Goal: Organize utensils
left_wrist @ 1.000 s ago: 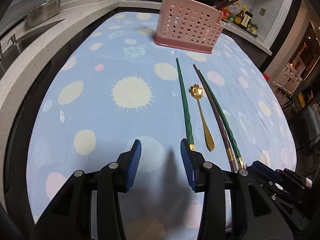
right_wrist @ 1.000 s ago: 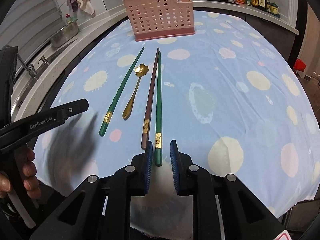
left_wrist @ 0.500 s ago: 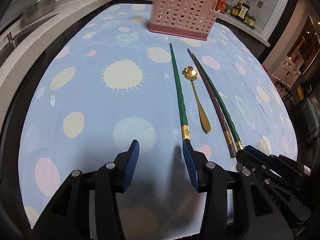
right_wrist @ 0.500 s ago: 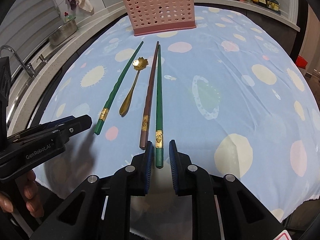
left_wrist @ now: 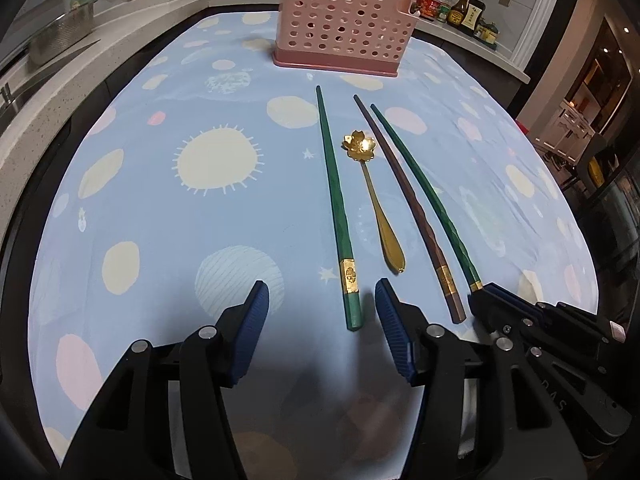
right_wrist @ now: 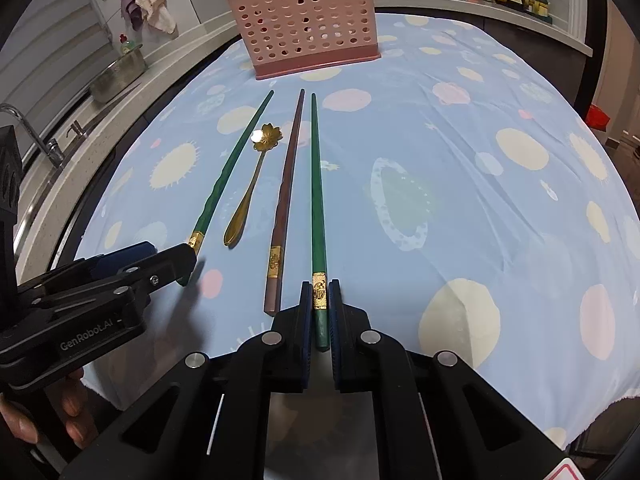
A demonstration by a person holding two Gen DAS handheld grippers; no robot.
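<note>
While the right gripper [right_wrist: 320, 304] sits low over the near edge of the blue spotted tablecloth [right_wrist: 460, 184], its blue pads are pressed against the thick gold-banded end of a green chopstick [right_wrist: 319, 208], one pad on each side, with no gap showing. That chopstick runs straight away from the jaws toward the pink perforated utensil holder [right_wrist: 308, 36], its tip stopping short of the holder's base.

Just left of it, nearly parallel, lies a brown chopstick [right_wrist: 286, 196], apart from the gripper. Further left: a gold spoon with a flower-shaped bowl [right_wrist: 256, 176], bowl end toward the holder. Beyond the spoon, a second green chopstick [left_wrist: 336, 204] lies angled, tip toward the holder.

Left gripper [left_wrist: 320, 308]: jaws spread wide, holding nothing. The thick end of the second green chopstick lies between its pads, nearer the right-hand pad; contact cannot be confirmed. From the right wrist view this gripper's finger covers that chopstick's end.

Holder stands upright at the far side of the cloth; dark and red utensil handles stick out of its top. Sauce bottles [left_wrist: 460, 10] line the counter behind the holder, to its right.
</note>
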